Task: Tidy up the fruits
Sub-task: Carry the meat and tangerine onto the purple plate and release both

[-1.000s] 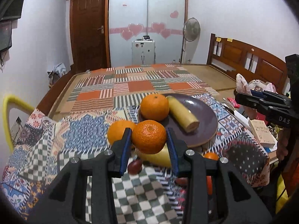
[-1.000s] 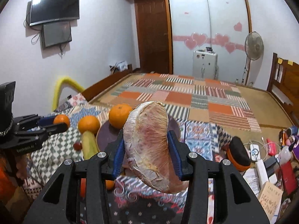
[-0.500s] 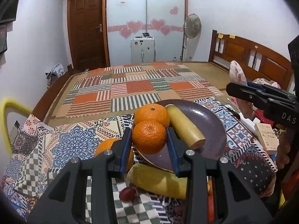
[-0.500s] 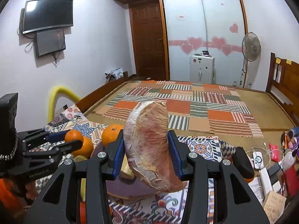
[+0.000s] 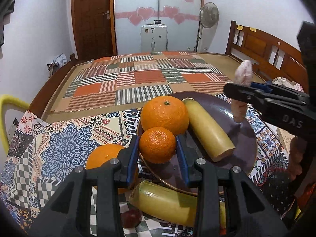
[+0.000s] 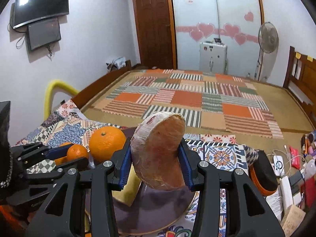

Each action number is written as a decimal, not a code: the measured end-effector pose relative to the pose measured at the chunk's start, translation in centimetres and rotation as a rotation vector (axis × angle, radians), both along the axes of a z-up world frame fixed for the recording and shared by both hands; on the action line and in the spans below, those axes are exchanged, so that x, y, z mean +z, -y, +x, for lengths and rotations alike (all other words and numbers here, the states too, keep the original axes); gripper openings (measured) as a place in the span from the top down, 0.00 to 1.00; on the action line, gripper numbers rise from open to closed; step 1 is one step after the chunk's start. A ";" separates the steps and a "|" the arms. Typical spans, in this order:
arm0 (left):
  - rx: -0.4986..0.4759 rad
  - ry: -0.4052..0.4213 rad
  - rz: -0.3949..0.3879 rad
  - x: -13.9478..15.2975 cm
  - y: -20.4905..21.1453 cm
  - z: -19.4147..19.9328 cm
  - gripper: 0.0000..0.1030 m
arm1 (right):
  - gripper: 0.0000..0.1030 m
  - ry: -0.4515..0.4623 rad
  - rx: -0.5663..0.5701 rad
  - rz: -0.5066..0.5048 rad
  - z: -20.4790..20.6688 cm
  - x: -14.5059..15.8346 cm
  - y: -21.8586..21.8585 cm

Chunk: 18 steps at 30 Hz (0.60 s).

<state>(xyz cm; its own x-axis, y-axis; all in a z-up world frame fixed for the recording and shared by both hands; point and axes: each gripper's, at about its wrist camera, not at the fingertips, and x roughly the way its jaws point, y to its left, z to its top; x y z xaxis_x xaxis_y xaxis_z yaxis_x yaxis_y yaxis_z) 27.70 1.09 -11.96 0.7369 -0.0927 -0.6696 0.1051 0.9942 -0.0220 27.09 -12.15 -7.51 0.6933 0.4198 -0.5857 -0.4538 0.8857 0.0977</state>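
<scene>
Firmly, the left claw (image 5: pixel 157 154) grips a small mandarin (image 5: pixel 157 144) between its blue pads, holding it just over the near-left rim of a dark purple plate (image 5: pixel 237 130). At twelve o'clock from the mandarin, touching it in the left wrist view, a larger orange (image 5: pixel 165 115) sits on the plate, and a peeled yellow banana piece (image 5: pixel 207 130) lies against the orange at its three o'clock side. Off the plate, another orange (image 5: pixel 102 158) rests on the patchwork cloth of the tabletop (image 5: pixel 65 138) at nine o'clock from the left claw, a second banana piece (image 5: pixel 167 201) lies at six o'clock under the plate's near rim, and a small dark red fruit (image 5: pixel 131 218) sits at seven o'clock. The right claw (image 6: pixel 156 167) is clamped on a pomelo segment (image 6: pixel 158 152), pinkish with pale membrane, held upright above the right part of the plate (image 6: pixel 158 217). Beyond the tabletop lies a bed (image 6: pixel 187 98) with a striped patchwork cover.
</scene>
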 end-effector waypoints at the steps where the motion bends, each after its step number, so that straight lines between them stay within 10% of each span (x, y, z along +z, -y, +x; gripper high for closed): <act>1: 0.002 0.000 0.005 -0.1 0.1 0.0 0.64 | 0.61 -0.004 -0.001 -0.007 0.2 0.0 -0.3; 18: 0.021 -0.012 -0.016 -0.4 -0.3 0.6 0.54 | 0.60 -0.060 0.037 -0.087 1.0 -0.9 -2.3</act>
